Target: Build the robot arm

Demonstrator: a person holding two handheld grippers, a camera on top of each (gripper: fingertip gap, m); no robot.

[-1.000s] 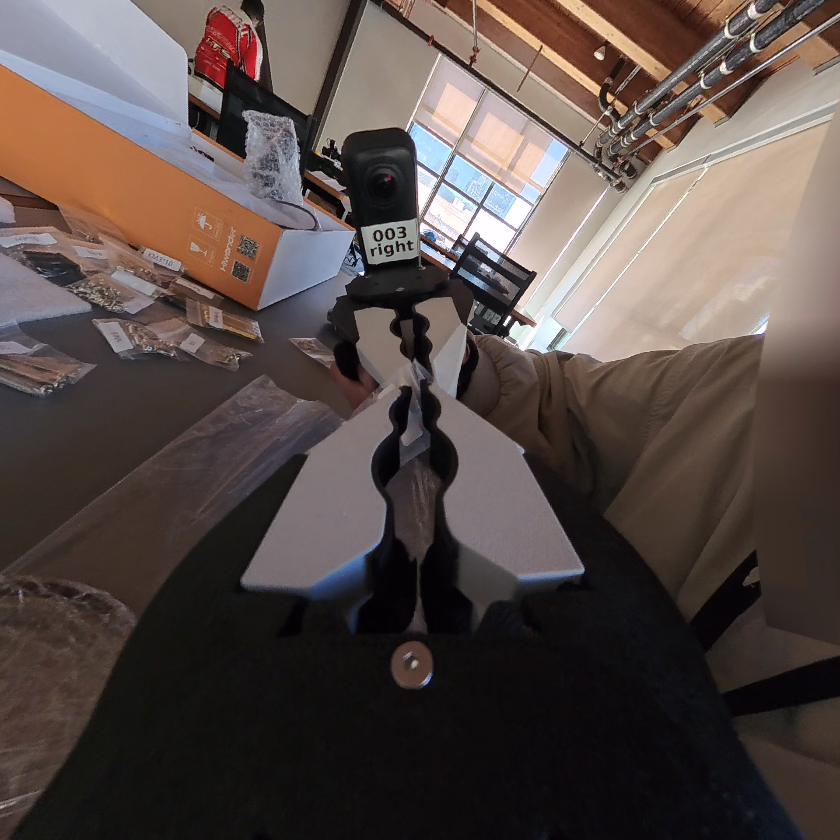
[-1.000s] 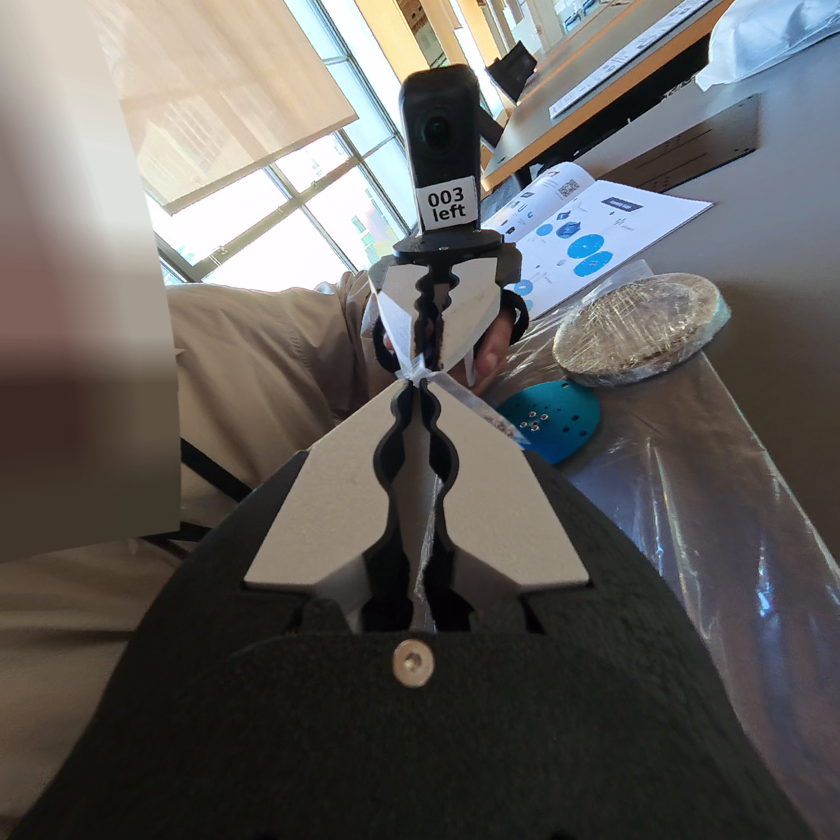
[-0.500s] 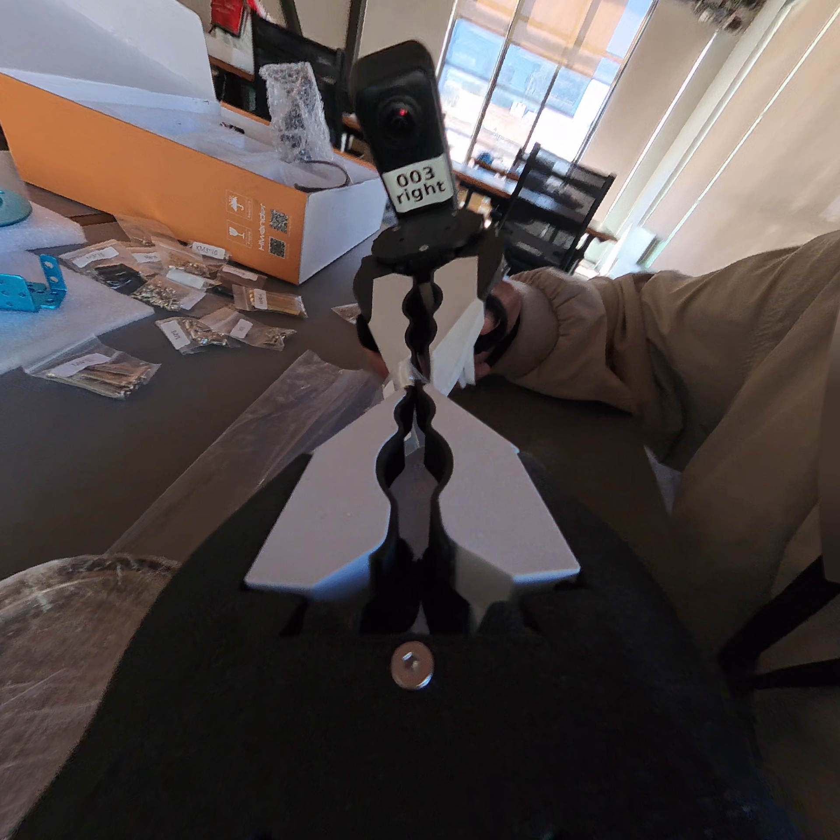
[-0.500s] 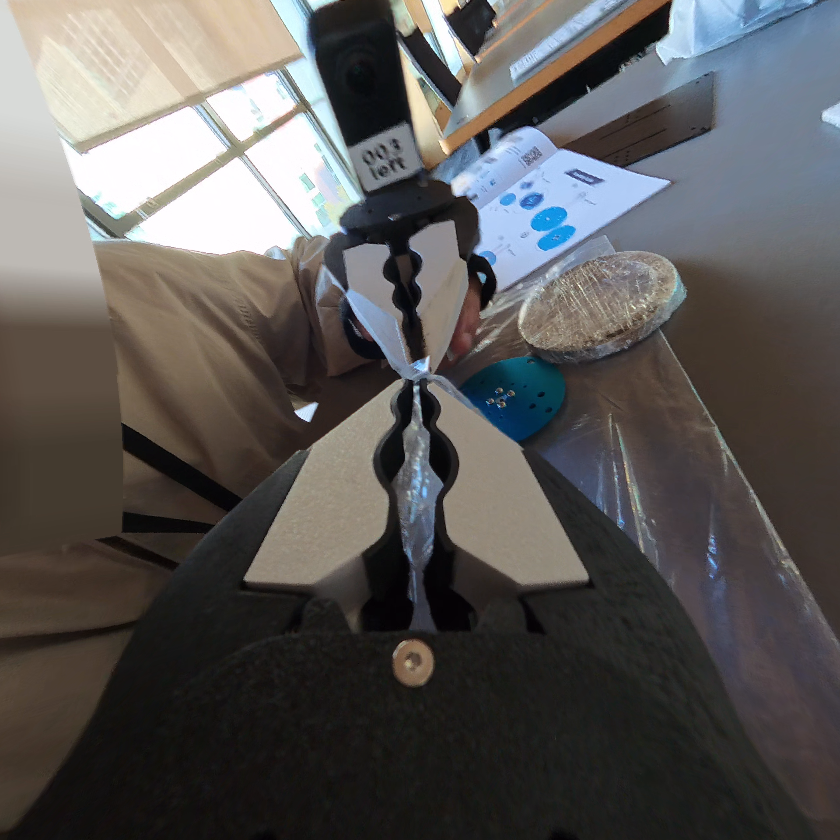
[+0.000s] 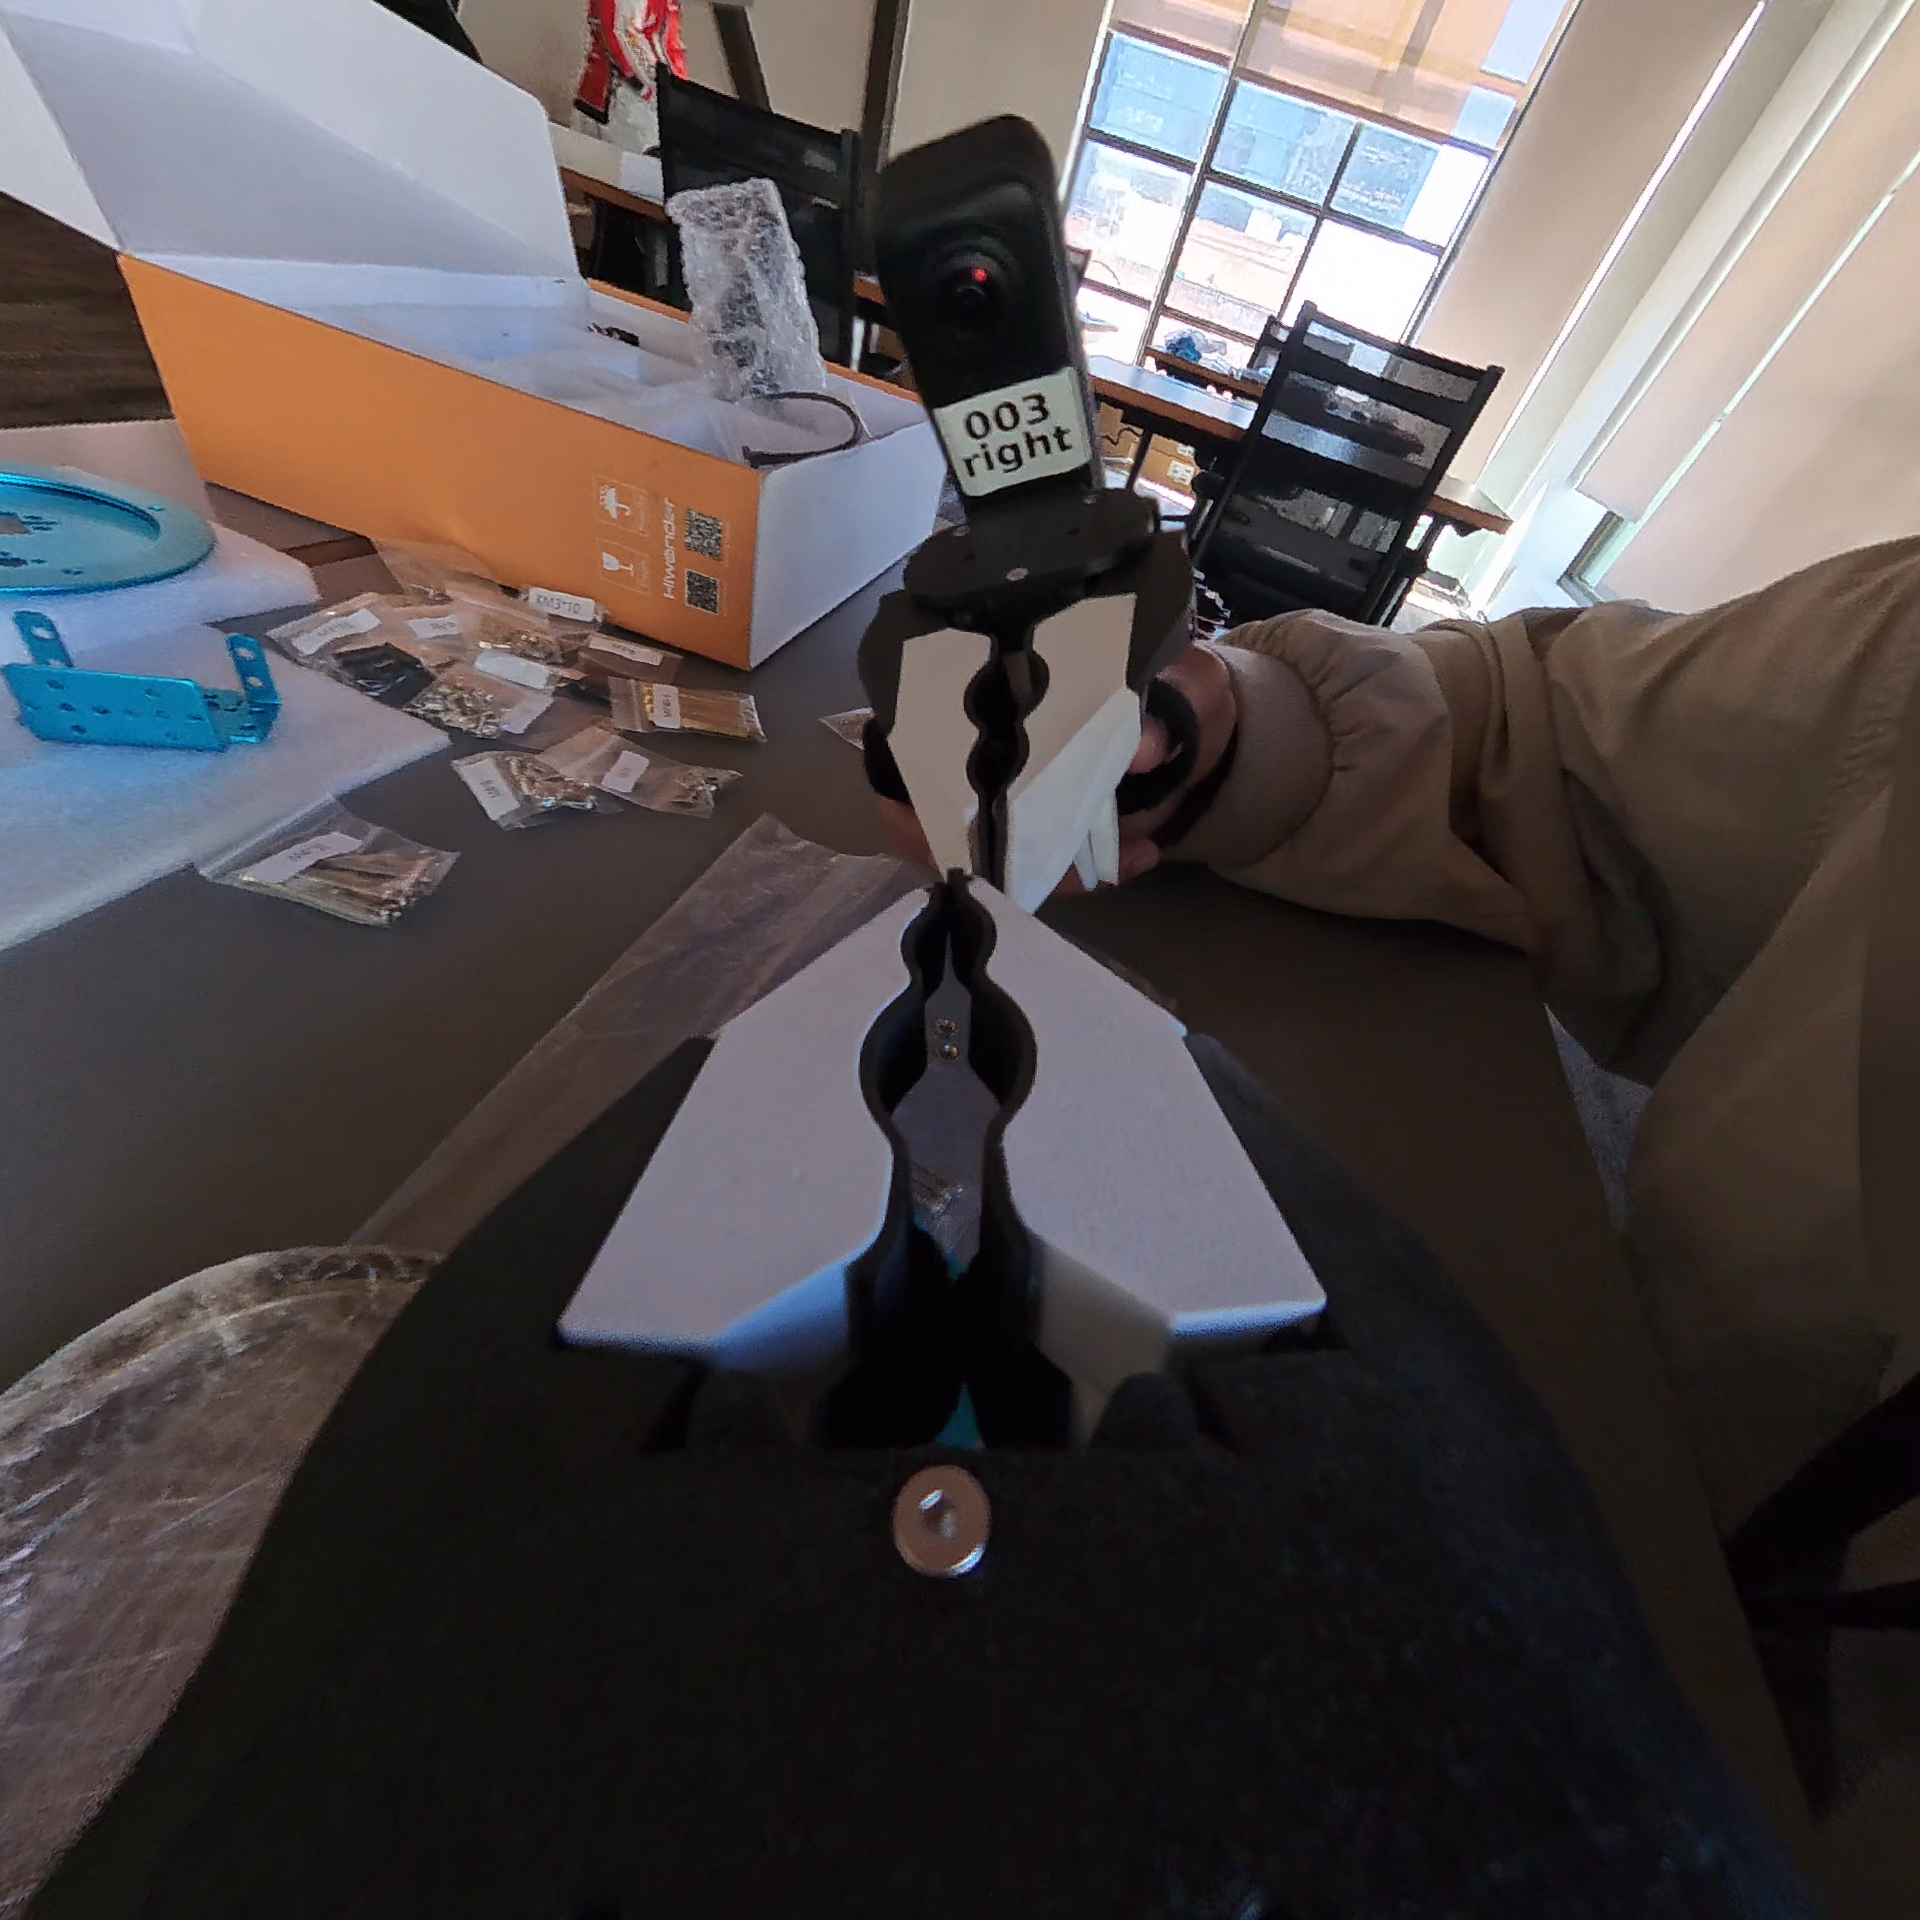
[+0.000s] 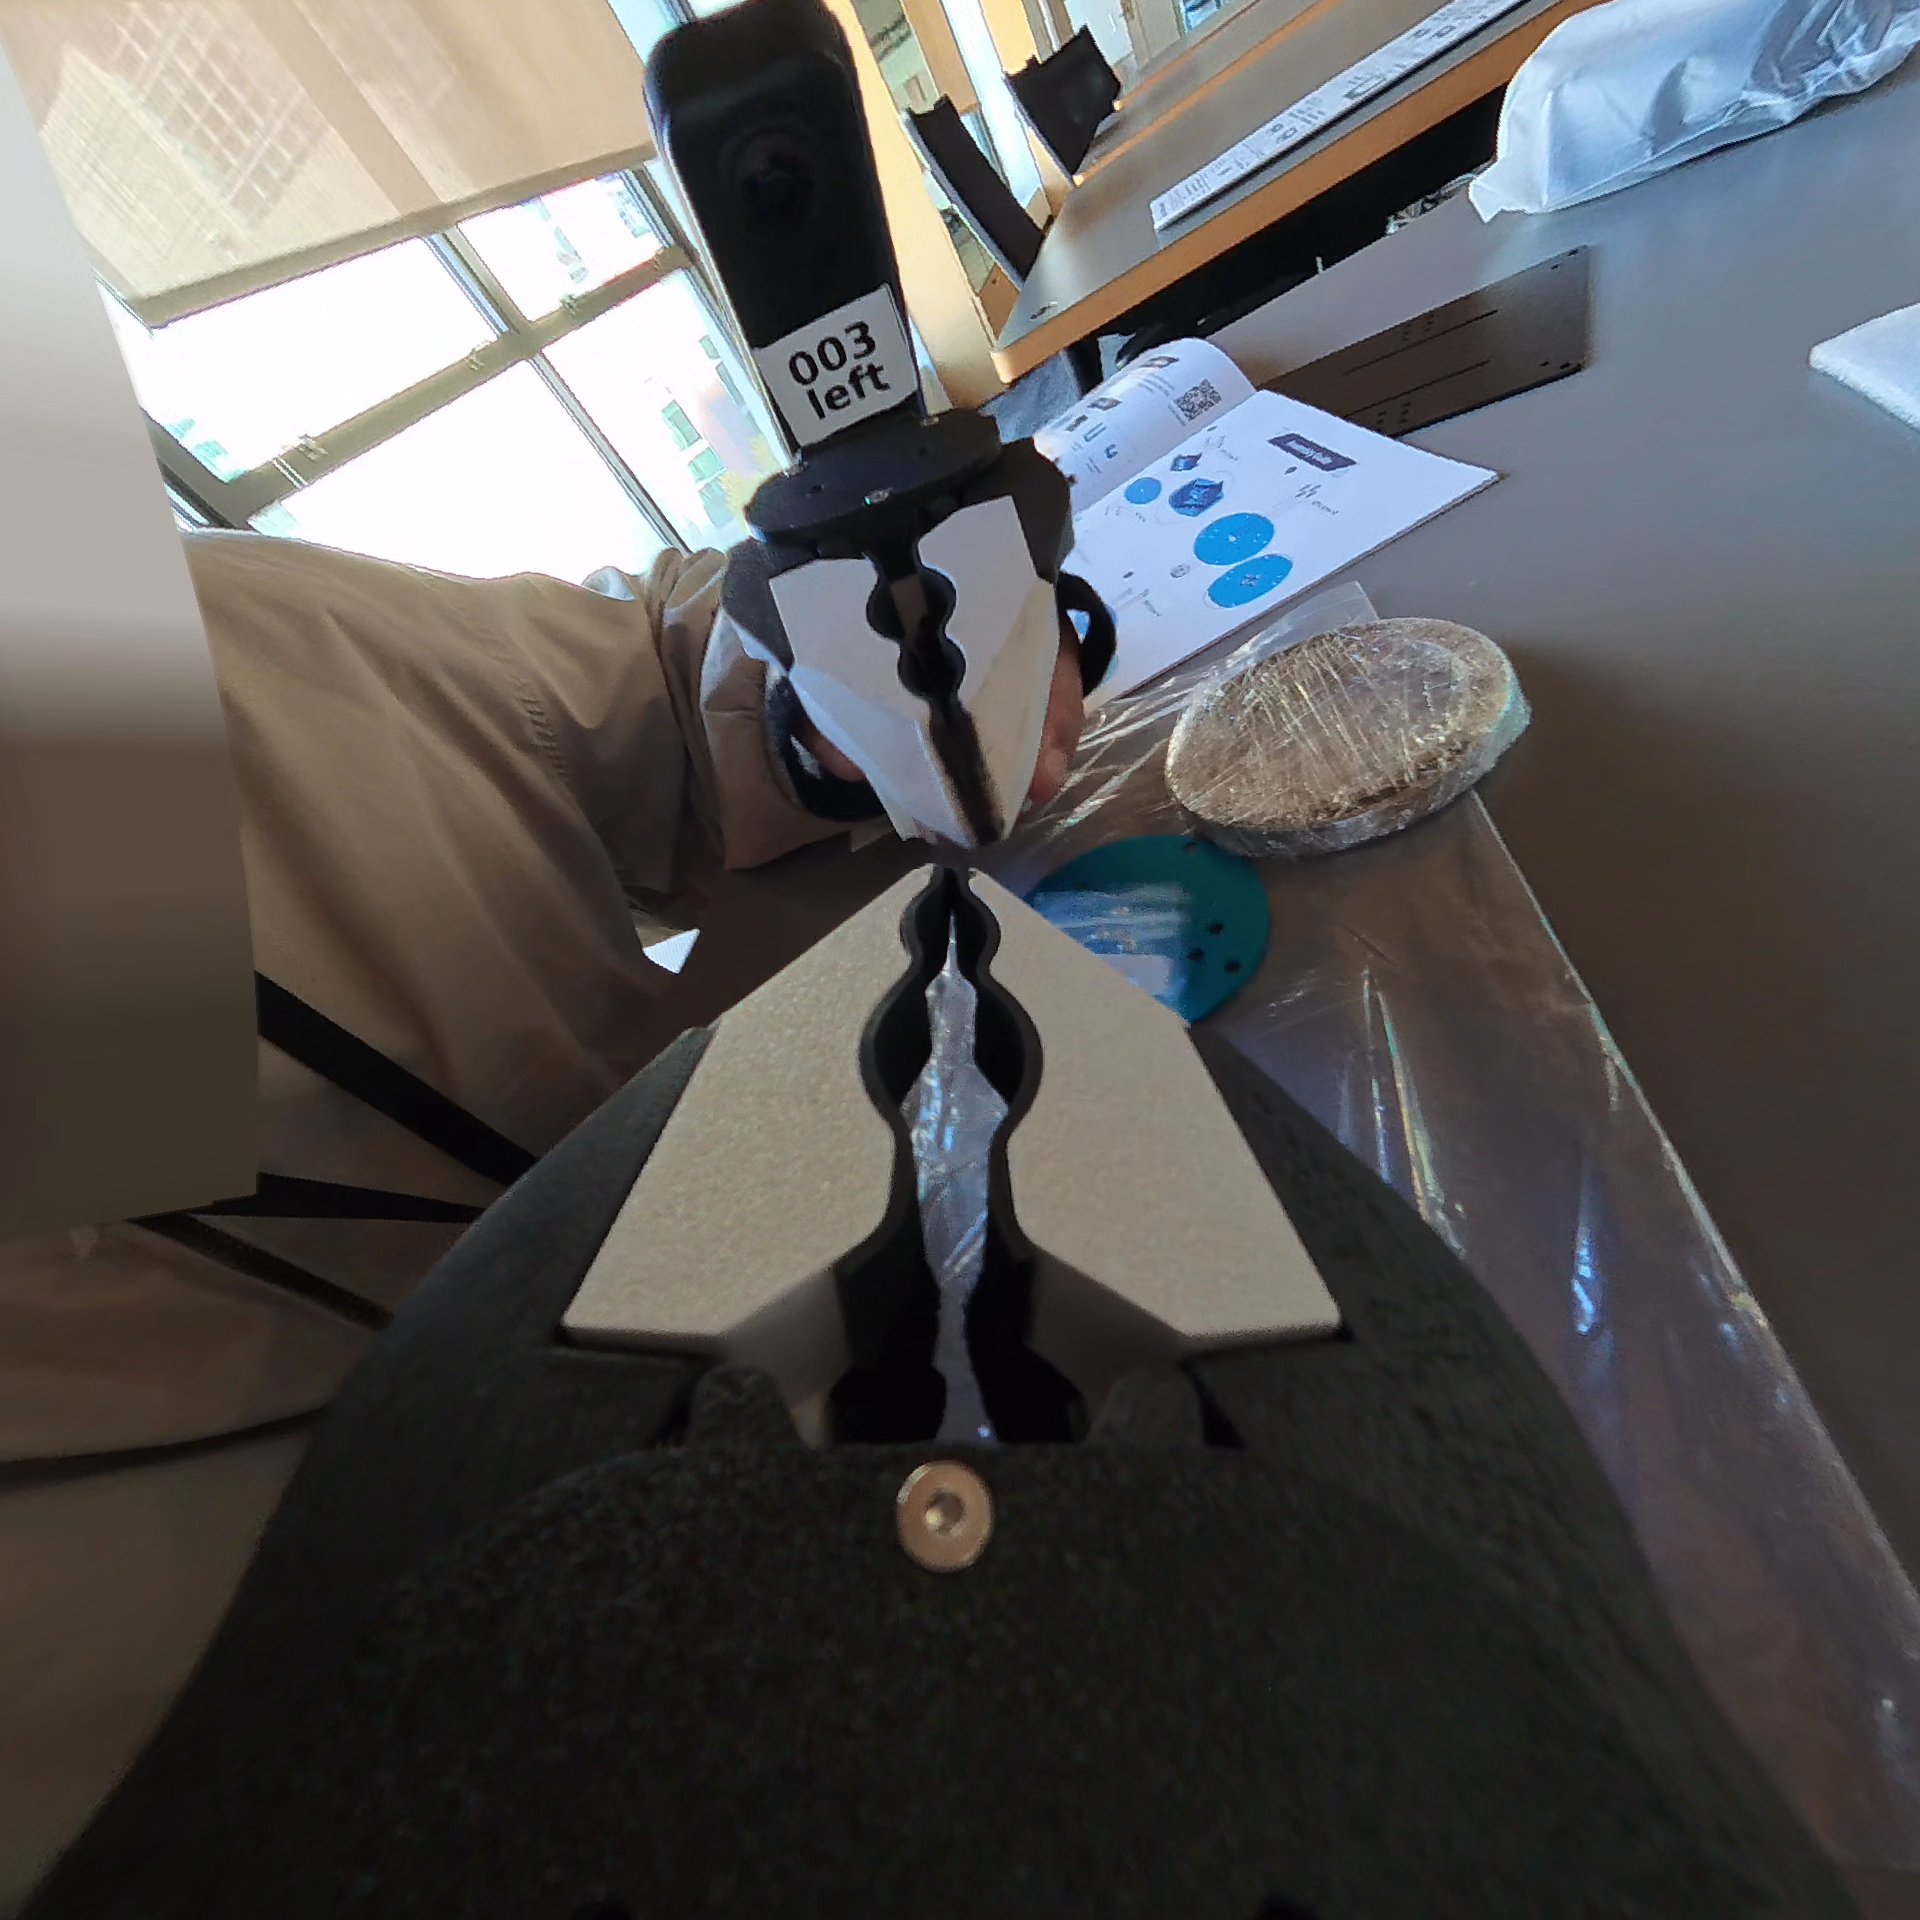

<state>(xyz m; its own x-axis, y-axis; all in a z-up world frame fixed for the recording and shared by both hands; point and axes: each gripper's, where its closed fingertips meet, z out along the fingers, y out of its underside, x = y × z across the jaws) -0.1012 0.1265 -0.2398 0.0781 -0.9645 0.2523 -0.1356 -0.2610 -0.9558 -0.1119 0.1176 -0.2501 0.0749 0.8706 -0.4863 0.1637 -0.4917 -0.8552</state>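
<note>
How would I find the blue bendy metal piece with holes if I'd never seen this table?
Start at the orange box. Nearer the camera lies a white foam sheet, and the blue bracket sits on it. Unlike the blue disc behind it, it is straight with turned-up ends.

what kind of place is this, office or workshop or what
Probably an office or lab room used for kit assembly: long desks with black chairs by big windows, an open orange box, small bags of screws and an instruction booklet on a dark table.
</note>
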